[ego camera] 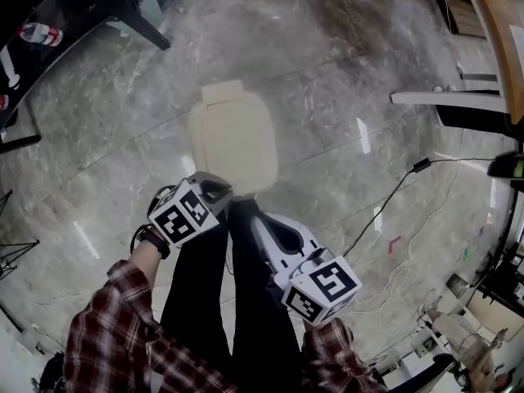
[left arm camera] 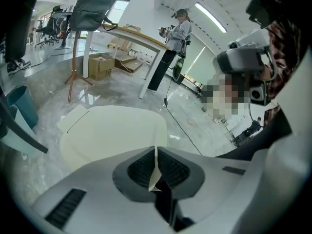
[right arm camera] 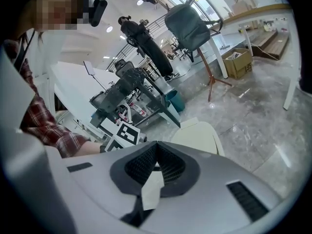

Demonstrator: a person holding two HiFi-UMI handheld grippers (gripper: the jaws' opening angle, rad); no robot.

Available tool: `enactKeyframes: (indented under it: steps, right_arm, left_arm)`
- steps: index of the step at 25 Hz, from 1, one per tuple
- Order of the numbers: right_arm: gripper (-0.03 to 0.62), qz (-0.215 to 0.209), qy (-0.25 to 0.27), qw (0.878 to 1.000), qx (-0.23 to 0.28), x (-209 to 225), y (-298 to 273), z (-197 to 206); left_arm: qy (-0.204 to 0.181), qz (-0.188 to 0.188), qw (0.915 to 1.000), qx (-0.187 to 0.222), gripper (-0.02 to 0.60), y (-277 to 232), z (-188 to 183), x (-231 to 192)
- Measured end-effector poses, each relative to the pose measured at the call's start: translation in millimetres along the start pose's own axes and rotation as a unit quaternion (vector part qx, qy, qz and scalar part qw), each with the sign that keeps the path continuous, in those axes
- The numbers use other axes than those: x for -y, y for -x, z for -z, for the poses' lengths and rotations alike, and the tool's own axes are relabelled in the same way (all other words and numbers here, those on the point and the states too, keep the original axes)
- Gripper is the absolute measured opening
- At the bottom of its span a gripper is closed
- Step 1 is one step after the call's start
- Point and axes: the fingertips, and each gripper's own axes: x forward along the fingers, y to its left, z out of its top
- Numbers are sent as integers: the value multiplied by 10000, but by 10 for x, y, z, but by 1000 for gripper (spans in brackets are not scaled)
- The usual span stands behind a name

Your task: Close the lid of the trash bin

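Marble floor (ego camera: 352,80) shot: cream trash bin (ego camera: 233,137) is sitting just beyond the person's legs, lid (ego camera: 237,158) lying flat.
Both arms are bending in close to the body, left gripper (ego camera: 219,188) and right gripper (ego camera: 246,209) pointing toward the bin's near edge, both clenched on nothing.

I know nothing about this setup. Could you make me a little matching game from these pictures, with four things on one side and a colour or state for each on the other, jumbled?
Things:
1. bin lid
2. left gripper
3. cable
4. sleeve

Colours or states:
A. black, thin and winding
B. red check pattern
C. cream, lying flat and shut
D. jaws together, nothing between them

Pairs: 1-C, 2-D, 3-A, 4-B
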Motion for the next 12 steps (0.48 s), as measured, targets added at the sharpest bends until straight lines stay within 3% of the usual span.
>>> enactKeyframes:
  steps: [12]
  right_arm:
    - [14,16,-173,9998,-137,217,-97,202]
  left_arm:
    - [-41,-97,9988,-483,20,-423,274,-123]
